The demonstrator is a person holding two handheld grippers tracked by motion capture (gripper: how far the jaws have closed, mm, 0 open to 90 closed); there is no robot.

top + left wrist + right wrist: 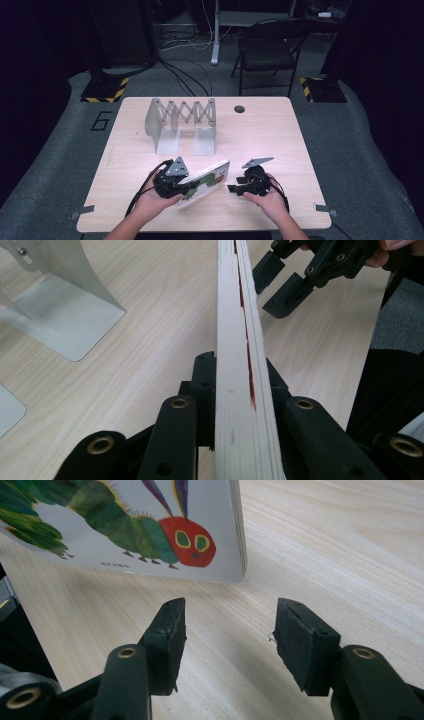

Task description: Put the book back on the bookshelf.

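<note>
Left tongs (235,405) clamping picture book (125,525), right tongs (227,640) apart, w/ nothing between

Thick board book (206,181), white cover with green caterpillar and red face with yellow-green eyes, purple antennae. Closed, pale page edges showing a thin red streak along the block (243,340). Held tilted above the tabletop (260,135) near its front edge, cover facing up and toward the right. Clamped at its left end between left gripper (186,188) fingers. Free corner (235,555) raised just above the wood, close before the right gripper.
</note>
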